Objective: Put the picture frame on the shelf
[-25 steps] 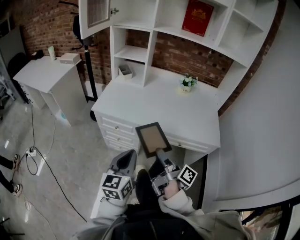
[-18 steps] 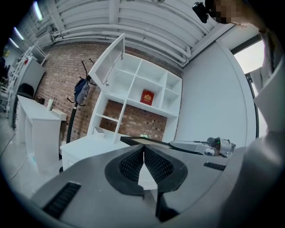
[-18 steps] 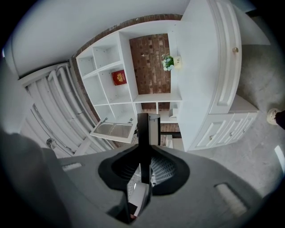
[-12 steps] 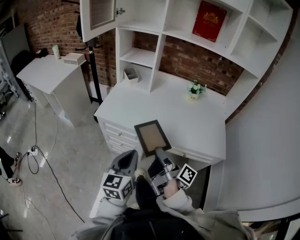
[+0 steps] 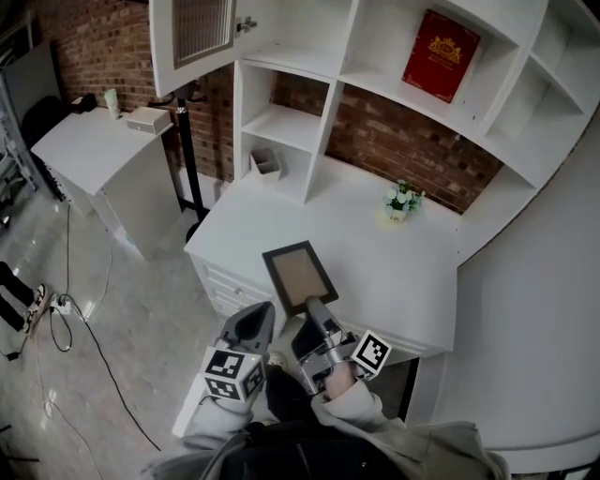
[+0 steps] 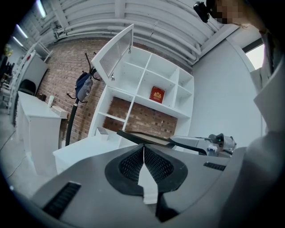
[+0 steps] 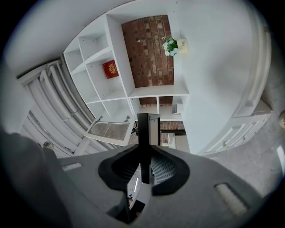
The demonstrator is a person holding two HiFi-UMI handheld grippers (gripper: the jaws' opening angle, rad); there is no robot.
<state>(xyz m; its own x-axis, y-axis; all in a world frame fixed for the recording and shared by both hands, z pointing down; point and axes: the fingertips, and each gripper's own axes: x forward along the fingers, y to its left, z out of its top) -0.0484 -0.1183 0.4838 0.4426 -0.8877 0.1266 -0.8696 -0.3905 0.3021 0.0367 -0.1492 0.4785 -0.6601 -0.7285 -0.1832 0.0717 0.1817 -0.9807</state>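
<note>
Right jaws: the right gripper [image 7: 144,171] is clamped on one edge of the picture frame [image 7: 145,129], with the pads pressing on both its faces.
Left jaws: the left gripper [image 6: 144,162] has its pads pressed together with nothing between them.
Picture frame: it has a dark border and its brown panel faces up. It is held in the air over the front edge of the desk [image 5: 403,272], left of the middle, and rests on nothing.
Left gripper: it is low, just beside the right gripper and in front of the desk.
Pot [image 5: 400,202]: it holds small flowers and stands near the desk's back edge.
Shelf unit [image 5: 330,64]: it is white and stands on the desk's back edge.
Upper compartment: a red book [image 5: 441,42] stands upright in it.
Lowest left compartment: a small grey box [image 5: 266,162] sits in it; I cannot tell what it contains.
Top left compartment: its door [image 5: 201,28] is swung open.
</note>
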